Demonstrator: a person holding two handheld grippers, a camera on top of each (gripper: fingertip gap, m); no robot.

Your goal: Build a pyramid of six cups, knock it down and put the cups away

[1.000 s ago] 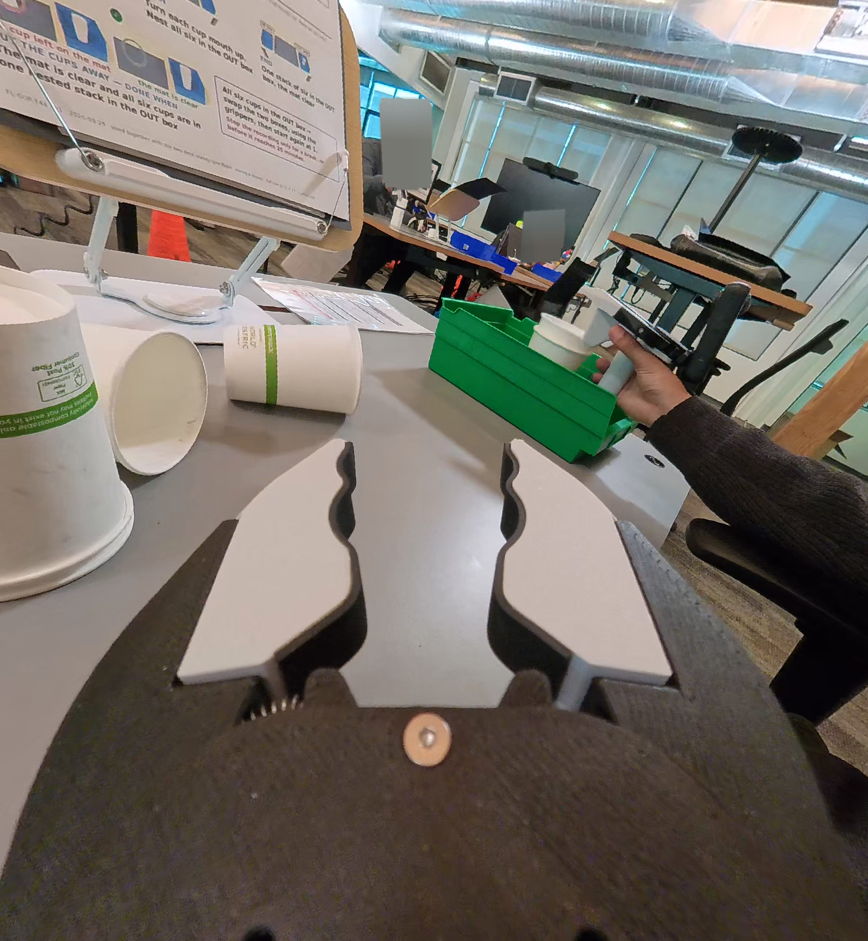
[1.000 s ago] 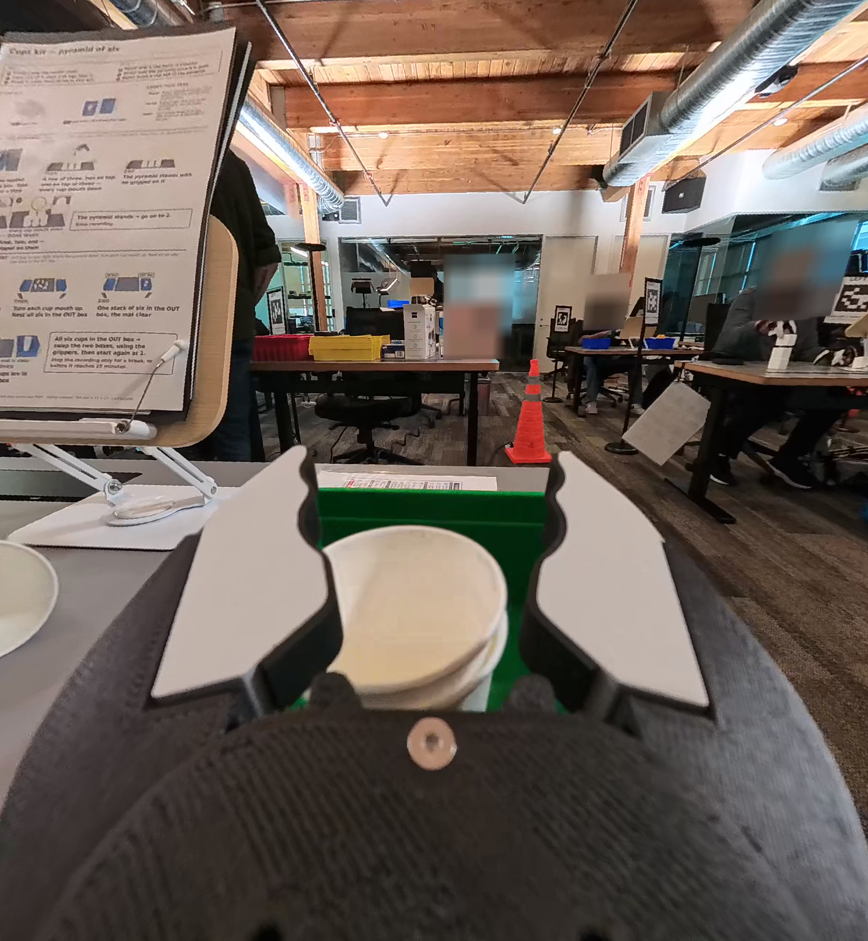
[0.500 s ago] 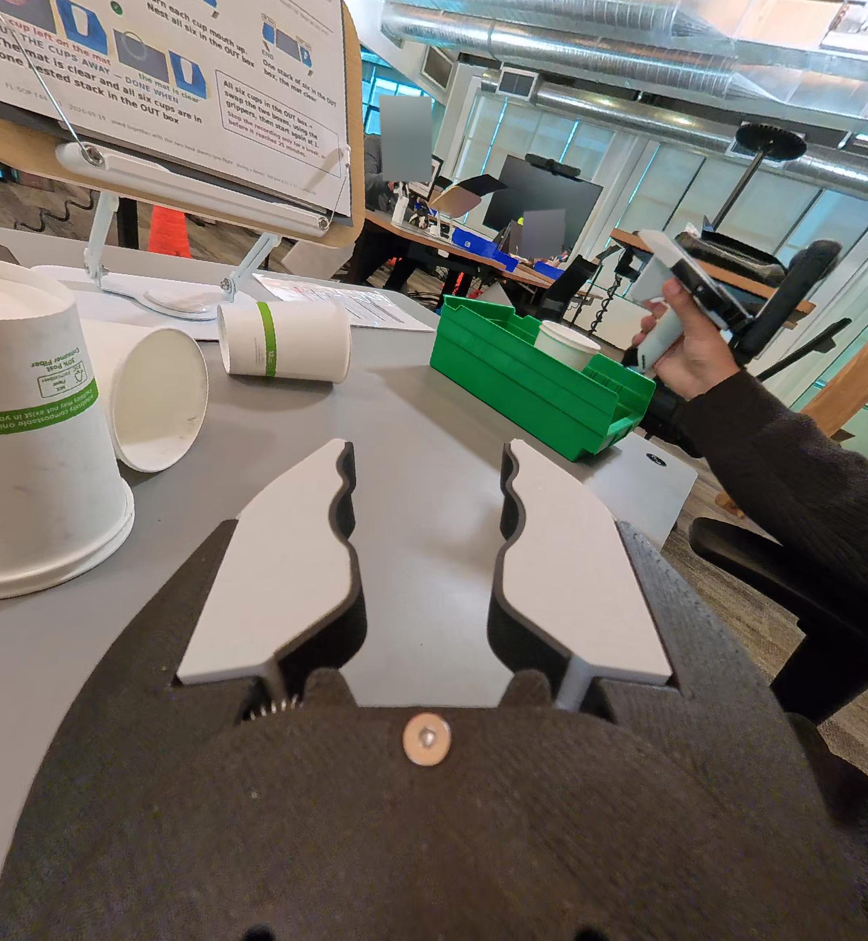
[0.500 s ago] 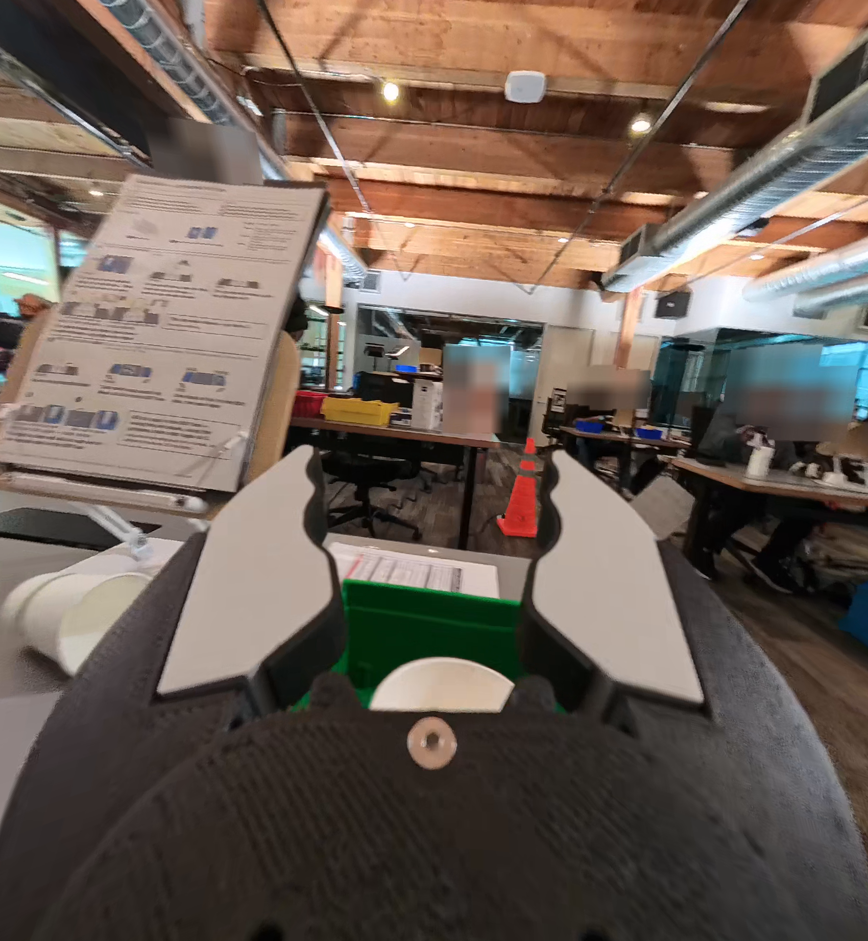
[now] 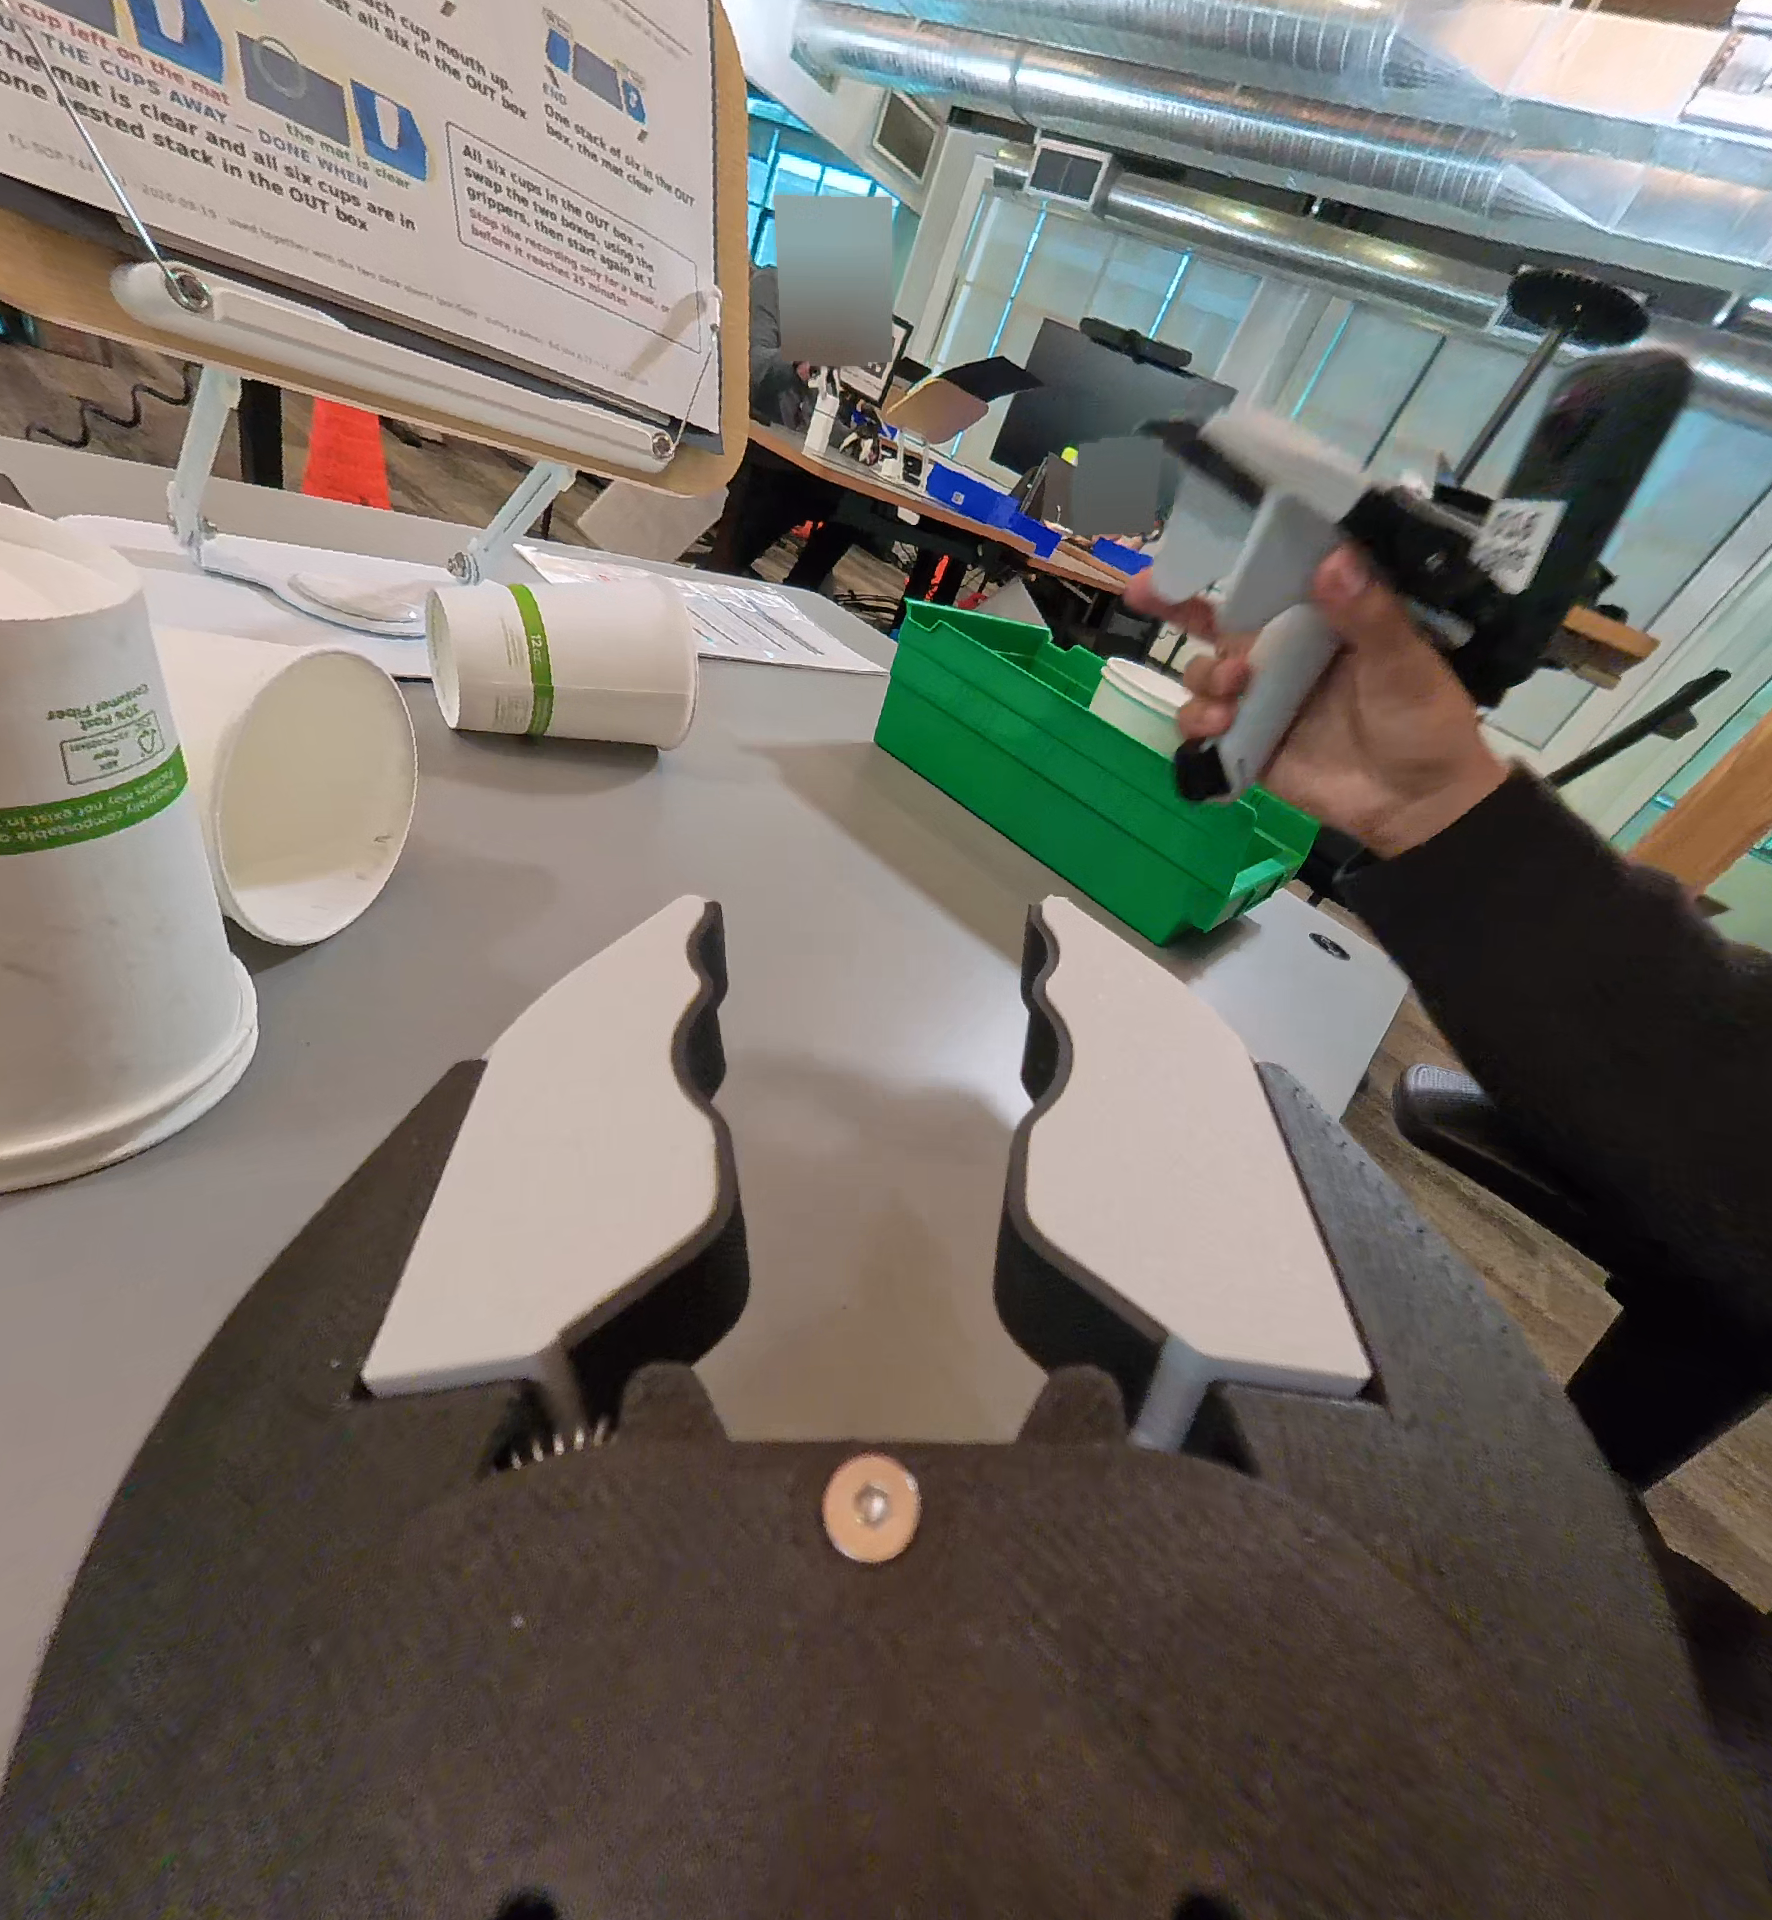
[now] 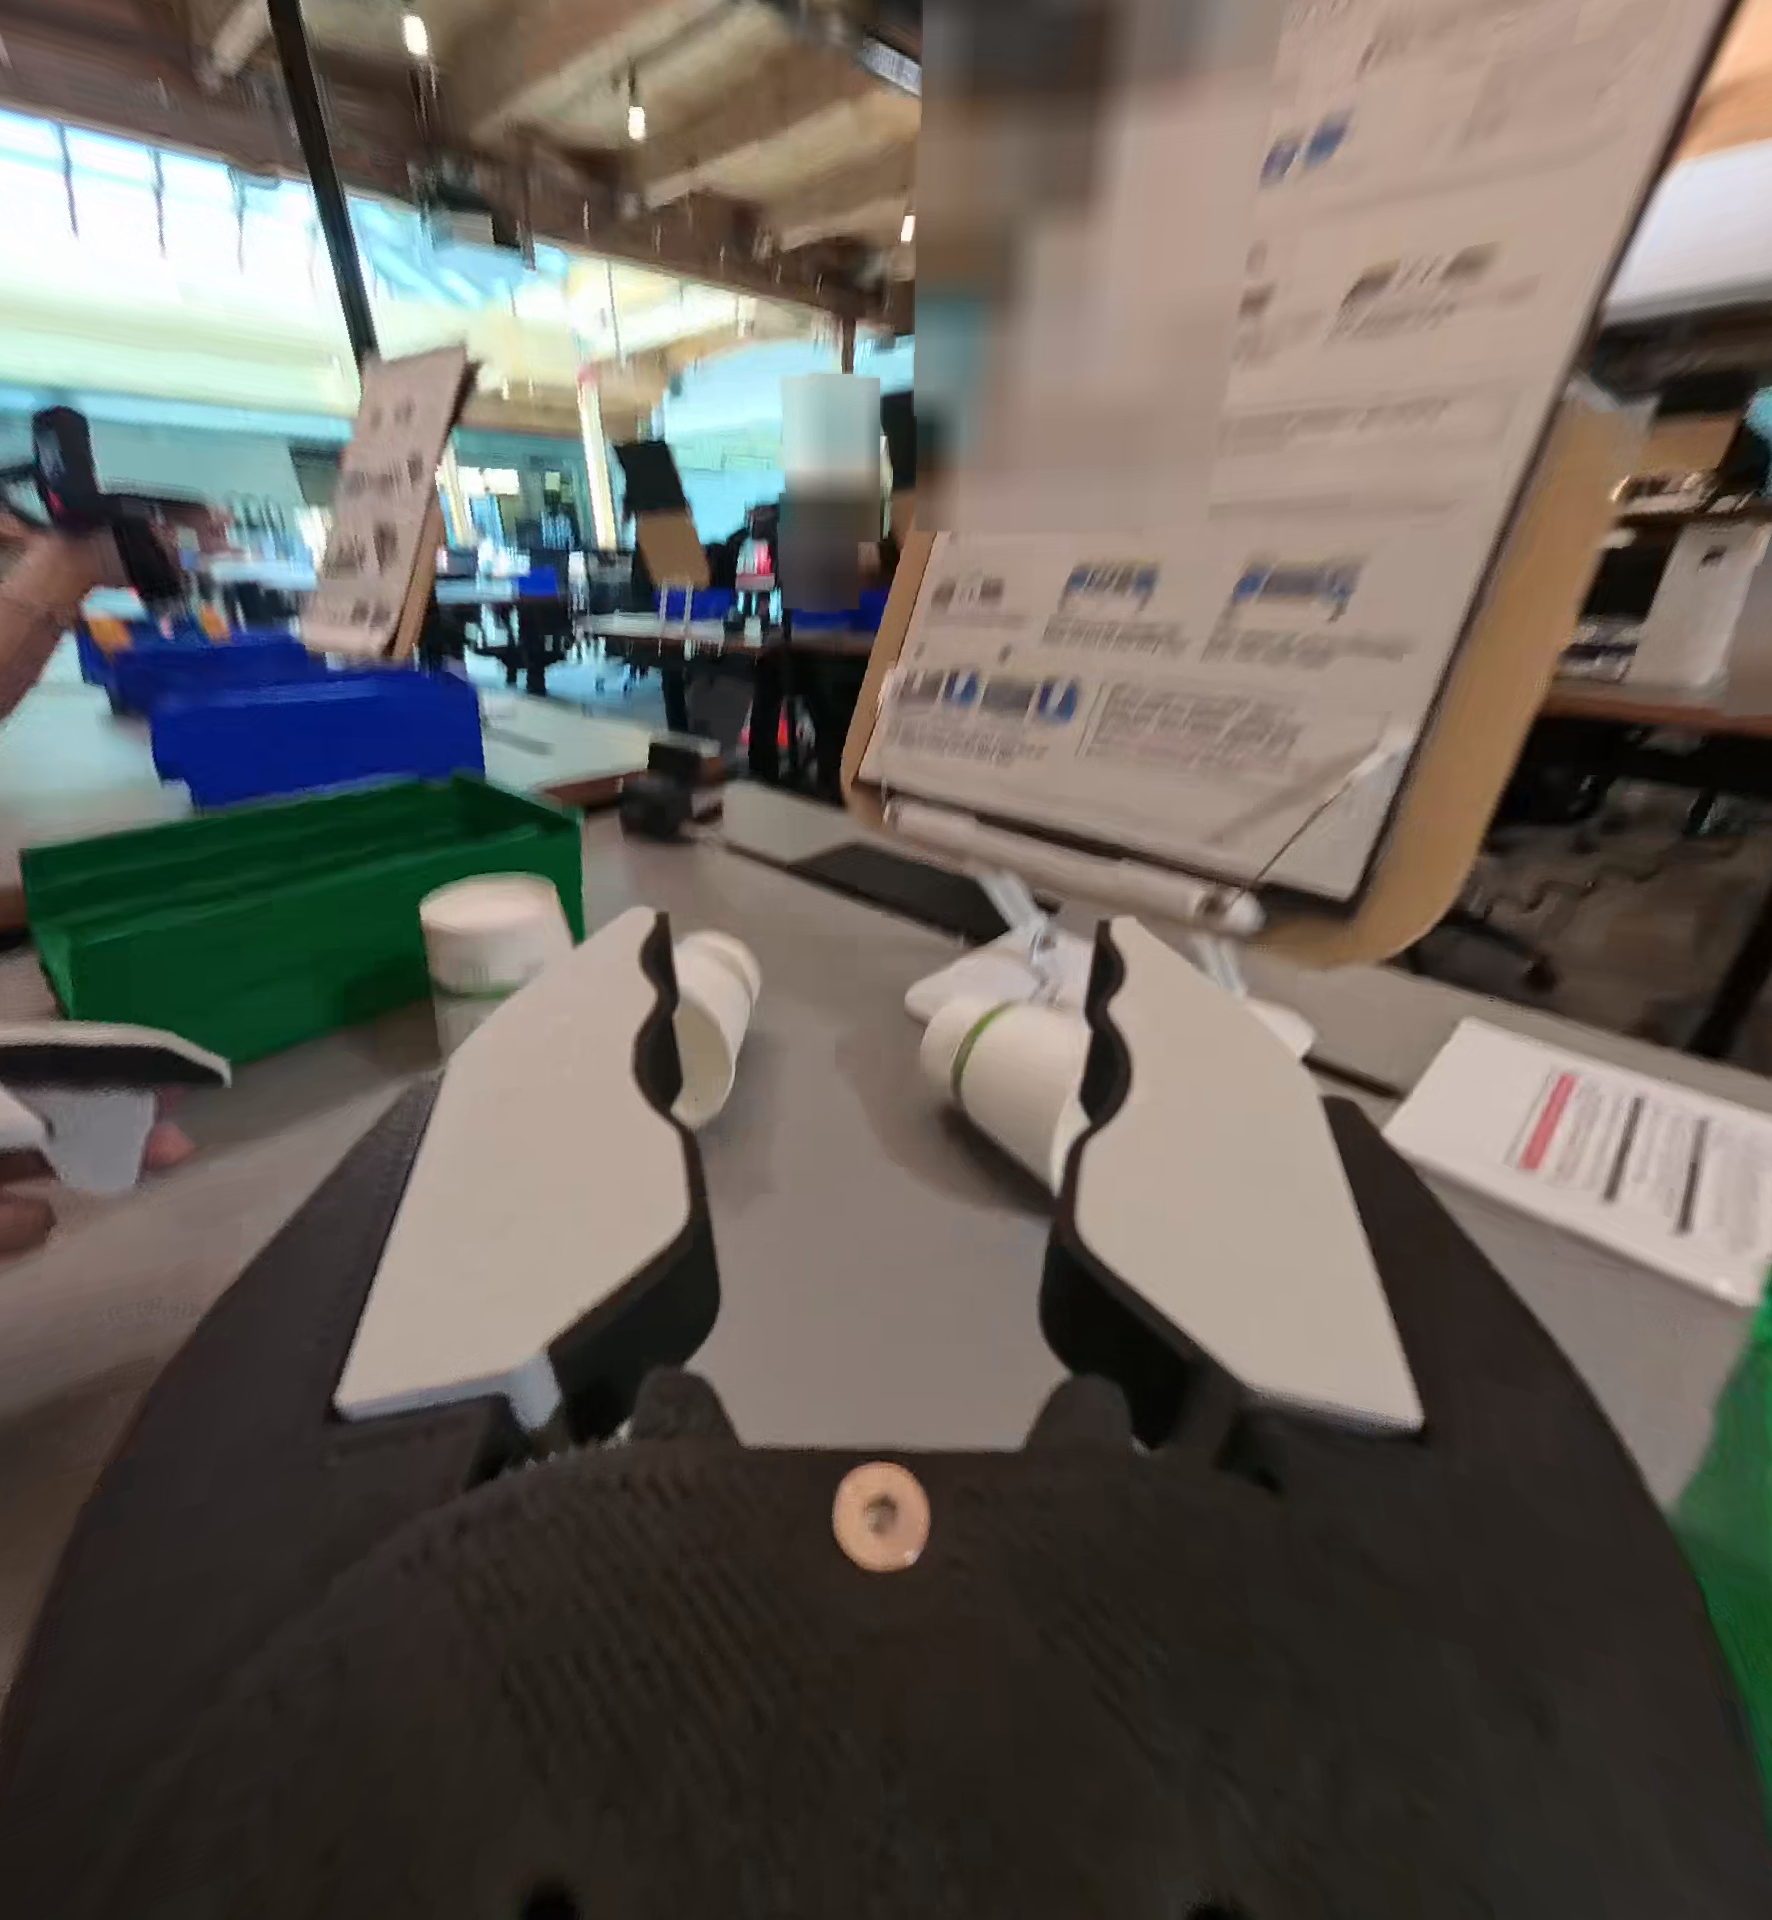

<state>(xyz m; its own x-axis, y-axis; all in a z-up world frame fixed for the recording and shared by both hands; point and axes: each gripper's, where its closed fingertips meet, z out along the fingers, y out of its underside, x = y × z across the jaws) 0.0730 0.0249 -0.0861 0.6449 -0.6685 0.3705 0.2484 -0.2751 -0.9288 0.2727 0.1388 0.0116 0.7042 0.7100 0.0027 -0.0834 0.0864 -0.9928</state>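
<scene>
You are seeing white paper cups [image 5: 61,883] wearing green bands, a bright green bin [image 5: 1058,769] sitting on the grey desk [image 5: 570,862], and each tool [image 5: 871,997] showing pale grey fingers [image 5: 570,1174] over black.

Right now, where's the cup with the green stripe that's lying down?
In the left wrist view, the striped cup lies on its side on the grey table, below the instruction stand, left of the green bin.

Open-plan office/lab, rows of desks [image 5: 965,499], monitor [image 5: 1100,405], exposed ducts [image 5: 1121,94], wood-beam ceiling.
</scene>
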